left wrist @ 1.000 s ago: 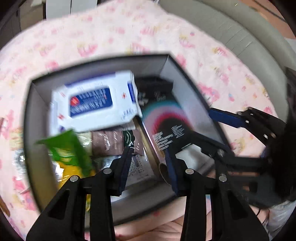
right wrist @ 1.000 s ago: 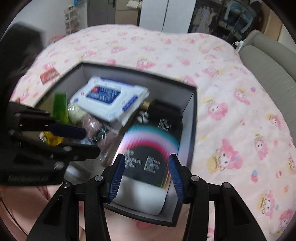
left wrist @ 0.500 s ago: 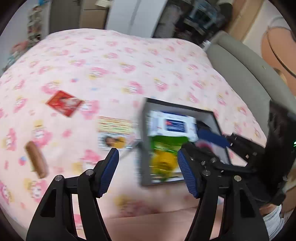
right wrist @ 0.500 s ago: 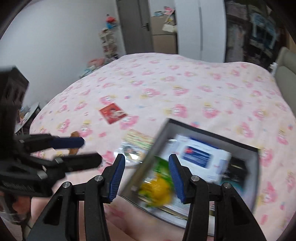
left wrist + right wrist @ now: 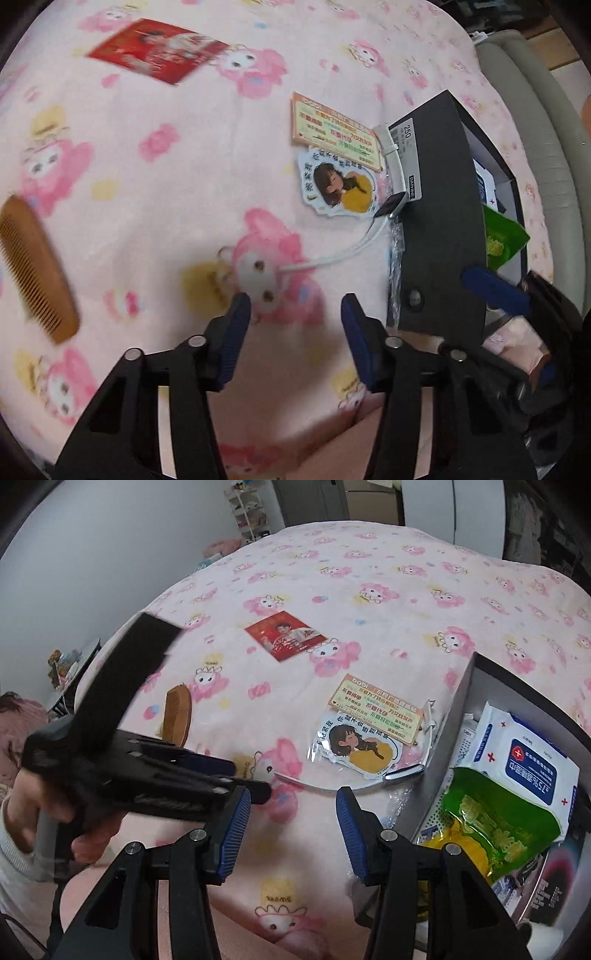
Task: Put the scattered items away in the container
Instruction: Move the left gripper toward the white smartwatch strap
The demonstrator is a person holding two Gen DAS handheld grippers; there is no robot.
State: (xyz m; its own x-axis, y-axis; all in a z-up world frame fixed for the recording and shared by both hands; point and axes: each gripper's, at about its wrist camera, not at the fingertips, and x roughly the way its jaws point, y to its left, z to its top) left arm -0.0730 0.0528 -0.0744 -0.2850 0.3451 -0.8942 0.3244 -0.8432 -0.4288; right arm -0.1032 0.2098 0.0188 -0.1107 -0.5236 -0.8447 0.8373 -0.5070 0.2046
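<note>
A dark box (image 5: 439, 221) sits on the pink bed; in the right wrist view its wall (image 5: 448, 734) stands at right, holding a wipes pack (image 5: 528, 753) and a green packet (image 5: 498, 819). Beside it lie a girl sticker (image 5: 340, 184) (image 5: 354, 746), an orange card (image 5: 334, 131) (image 5: 376, 709) and a white cable (image 5: 343, 254) (image 5: 332, 782). A wooden comb (image 5: 35, 266) (image 5: 179, 716) and a red card (image 5: 159, 50) (image 5: 286, 635) lie further left. My left gripper (image 5: 295, 314) is open and empty above the bedspread near the cable's end. My right gripper (image 5: 291, 805) is open and empty.
The bedspread (image 5: 369, 590) has a pink cartoon print. A grey sofa edge (image 5: 535, 122) runs behind the box. A wall, a shelf (image 5: 251, 509) and cupboards stand beyond the bed. The left gripper's body and hand (image 5: 122, 768) fill the left of the right wrist view.
Both grippers have swung left, away from over the box, to the scattered items on the bedspread. The left gripper has dropped closer to the cable. Both stay open.
</note>
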